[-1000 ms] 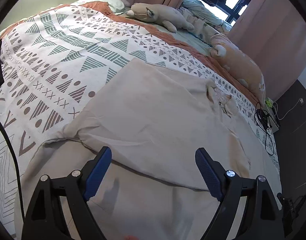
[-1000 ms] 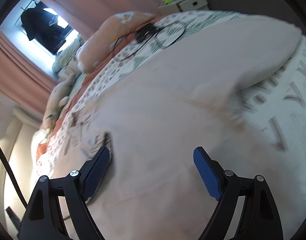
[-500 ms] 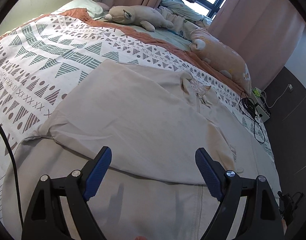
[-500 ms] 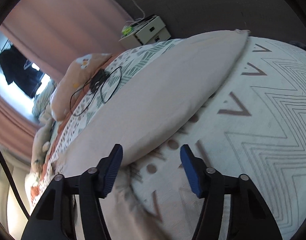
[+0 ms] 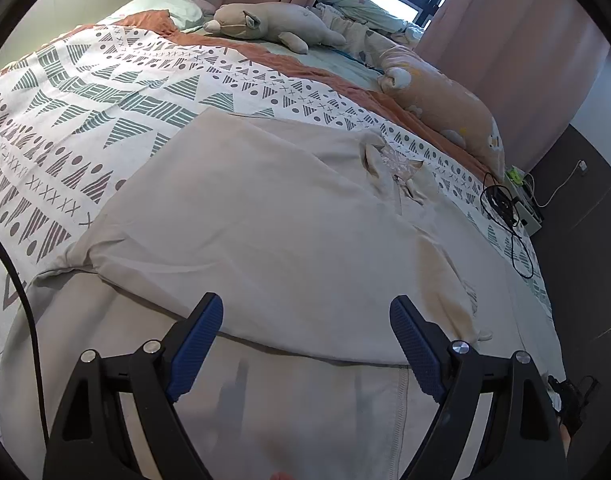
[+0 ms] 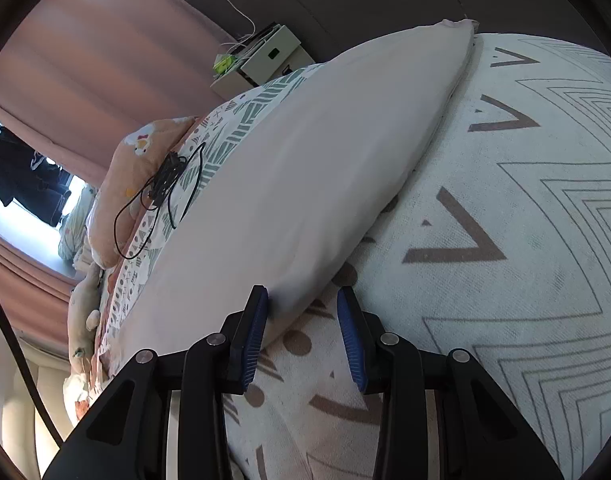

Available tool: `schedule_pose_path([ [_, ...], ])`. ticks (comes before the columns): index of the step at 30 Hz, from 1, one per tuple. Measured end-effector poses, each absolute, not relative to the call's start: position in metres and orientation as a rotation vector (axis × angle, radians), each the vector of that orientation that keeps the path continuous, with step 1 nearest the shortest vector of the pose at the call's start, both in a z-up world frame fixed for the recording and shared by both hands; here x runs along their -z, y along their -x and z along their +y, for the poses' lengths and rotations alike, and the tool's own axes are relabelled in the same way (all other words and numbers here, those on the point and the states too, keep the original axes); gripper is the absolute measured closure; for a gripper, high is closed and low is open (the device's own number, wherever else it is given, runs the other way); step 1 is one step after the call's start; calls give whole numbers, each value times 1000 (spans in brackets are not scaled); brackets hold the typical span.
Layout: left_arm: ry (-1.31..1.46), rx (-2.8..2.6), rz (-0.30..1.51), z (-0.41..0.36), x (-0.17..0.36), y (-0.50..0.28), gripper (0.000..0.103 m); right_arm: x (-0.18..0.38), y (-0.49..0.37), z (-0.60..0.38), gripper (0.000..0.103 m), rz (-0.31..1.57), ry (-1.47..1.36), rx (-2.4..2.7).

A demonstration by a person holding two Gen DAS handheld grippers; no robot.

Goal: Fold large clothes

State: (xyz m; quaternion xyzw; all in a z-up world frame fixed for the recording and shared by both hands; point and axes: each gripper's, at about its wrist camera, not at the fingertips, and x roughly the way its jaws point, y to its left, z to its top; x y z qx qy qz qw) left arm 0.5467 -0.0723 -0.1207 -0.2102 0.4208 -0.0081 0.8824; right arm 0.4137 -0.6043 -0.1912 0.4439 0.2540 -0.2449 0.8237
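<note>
A large beige garment (image 5: 265, 220) lies spread flat on the patterned duvet (image 5: 85, 100), with a folded layer across its near part. Over that near part my left gripper (image 5: 305, 304) hovers open, nothing between its blue pads. In the right wrist view a long beige section of the garment (image 6: 305, 160) runs away towards the far corner of the bed. My right gripper (image 6: 302, 296) sits low at its near edge with its jaws closing. The fabric's edge lies between them against the left pad (image 6: 253, 332). The right pad stands apart from it over the duvet (image 6: 505, 240).
Plush toys (image 5: 273, 26) and an orange cushion (image 5: 445, 108) lie along the far side of the bed. A black cable (image 6: 161, 200) is coiled on the duvet beyond the garment. A white bedside cabinet (image 6: 269, 56) stands by the pink curtains (image 6: 85, 60).
The right gripper swung from above the garment's middle down to its edge, rolling as it went, and its jaws narrowed from wide to a small gap. The left gripper shifted slightly, still open.
</note>
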Motion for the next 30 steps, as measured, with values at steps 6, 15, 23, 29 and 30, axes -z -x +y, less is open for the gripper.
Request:
schedule_pose_path([
  [6,435,21,878,-74,121,-547,16,189,-414,-607,101,531,-898,503],
  [15,443,20,855,-71,114,-542,16,117,-410,-555,102,393,-700,387],
  [23,458,29,856,-67,115,-543,16,121,-424,-531,102,471,-705,249],
  [29,473,34,842,-65,110,-540,16,141,-434,-546,101,602,-790,253],
  [30,476,36,840,-65,109,-539,16,143,-434,-549,100,609,-812,257],
])
